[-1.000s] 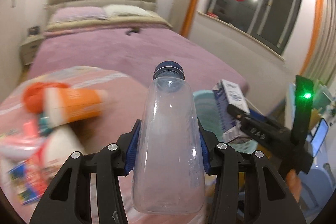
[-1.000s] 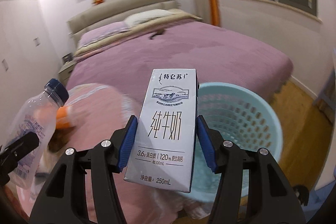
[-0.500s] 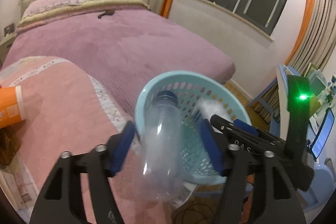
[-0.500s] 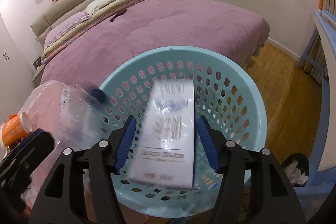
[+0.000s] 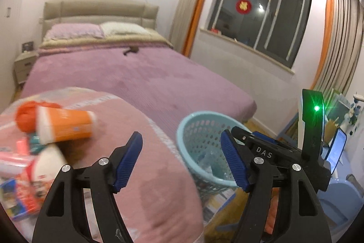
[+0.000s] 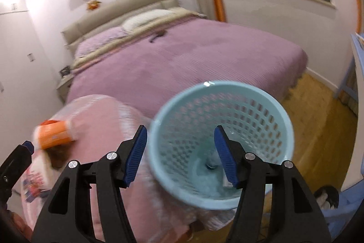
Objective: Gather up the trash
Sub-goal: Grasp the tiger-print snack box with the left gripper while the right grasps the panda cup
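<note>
A light-blue perforated basket (image 6: 282,115) stands beside the pink-covered surface (image 6: 100,120); it also shows in the left wrist view (image 5: 193,122). The clear bottle (image 6: 210,162) lies at its bottom, seen blurred. My left gripper (image 5: 182,161) is open and empty above the pink cover's edge. My right gripper (image 6: 180,155) is open and empty over the basket's left rim. An orange-and-white tube (image 5: 64,126) and other wrappers (image 5: 20,183) lie at the left on the pink cover.
A large bed with a purple cover (image 5: 127,74) lies behind. The wood floor (image 6: 323,120) is to the right. A blue stool (image 5: 334,197) and a phone screen (image 5: 339,152) are at the right. The right gripper's body (image 5: 284,156) shows in the left wrist view.
Both grippers opened over the basket: the bottle left the left one and the milk carton left the right one. Both views then pulled back and up.
</note>
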The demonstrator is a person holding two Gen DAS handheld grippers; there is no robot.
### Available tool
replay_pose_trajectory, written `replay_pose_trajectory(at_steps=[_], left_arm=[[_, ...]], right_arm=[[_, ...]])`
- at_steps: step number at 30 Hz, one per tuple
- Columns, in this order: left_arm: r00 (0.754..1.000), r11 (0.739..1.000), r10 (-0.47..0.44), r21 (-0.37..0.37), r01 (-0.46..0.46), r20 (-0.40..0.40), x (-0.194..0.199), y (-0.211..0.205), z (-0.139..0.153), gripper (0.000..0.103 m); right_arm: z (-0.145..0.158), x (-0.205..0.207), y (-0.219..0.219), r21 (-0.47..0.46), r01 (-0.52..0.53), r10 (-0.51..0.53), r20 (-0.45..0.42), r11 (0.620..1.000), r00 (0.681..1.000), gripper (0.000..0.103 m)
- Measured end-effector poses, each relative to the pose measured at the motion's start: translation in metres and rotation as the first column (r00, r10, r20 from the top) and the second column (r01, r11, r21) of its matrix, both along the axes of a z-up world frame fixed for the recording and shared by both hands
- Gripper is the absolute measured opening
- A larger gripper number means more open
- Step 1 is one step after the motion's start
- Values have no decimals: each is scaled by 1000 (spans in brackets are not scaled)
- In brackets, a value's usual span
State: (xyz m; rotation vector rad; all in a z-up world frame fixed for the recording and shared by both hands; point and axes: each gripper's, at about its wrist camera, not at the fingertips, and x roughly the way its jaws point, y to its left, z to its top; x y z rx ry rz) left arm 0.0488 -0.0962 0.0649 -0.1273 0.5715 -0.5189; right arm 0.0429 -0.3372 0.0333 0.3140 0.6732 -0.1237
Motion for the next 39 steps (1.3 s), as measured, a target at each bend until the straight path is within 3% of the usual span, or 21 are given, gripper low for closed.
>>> replay_pose_trajectory(at_steps=[5, 9, 14, 18, 21, 23, 28, 34, 39], left_arm=[[993, 994, 102, 20, -103, 54, -30, 43, 16, 69], [971, 972, 233, 16, -234, 62, -52, 91, 20, 70], [927, 927, 375, 15, -375, 9, -66, 154, 8, 70], [897, 898, 440, 56, -437, -52, -60, 192, -5, 68], [882, 888, 459, 45, -457, -105, -49, 212, -19, 68], [875, 887, 459, 35, -460, -151, -40, 224, -31, 67], [871, 892, 444, 13, -452, -208, -22, 235, -52, 62], [886, 913, 396, -2, -408, -242, -9, 235, -72, 56], [901, 930, 350, -17, -366, -258, -17, 229, -76, 46]], right_arm=[[27, -14, 53, -20, -120, 122, 78, 993, 990, 58], [35, -20, 101, -40, -234, 237, 97, 971, 967, 58], [28, -18, 157, -42, -358, 360, 74, 933, 930, 58], [17, -15, 198, -67, -436, 439, 45, 897, 897, 58], [10, -12, 224, -64, -489, 492, 30, 870, 870, 58], [6, -10, 238, -66, -511, 513, 22, 857, 858, 64], [-5, -4, 262, -82, -530, 532, 0, 844, 847, 65], [-22, 7, 277, -75, -546, 544, -39, 835, 838, 67], [-29, 5, 272, -78, -534, 532, -42, 842, 845, 66]])
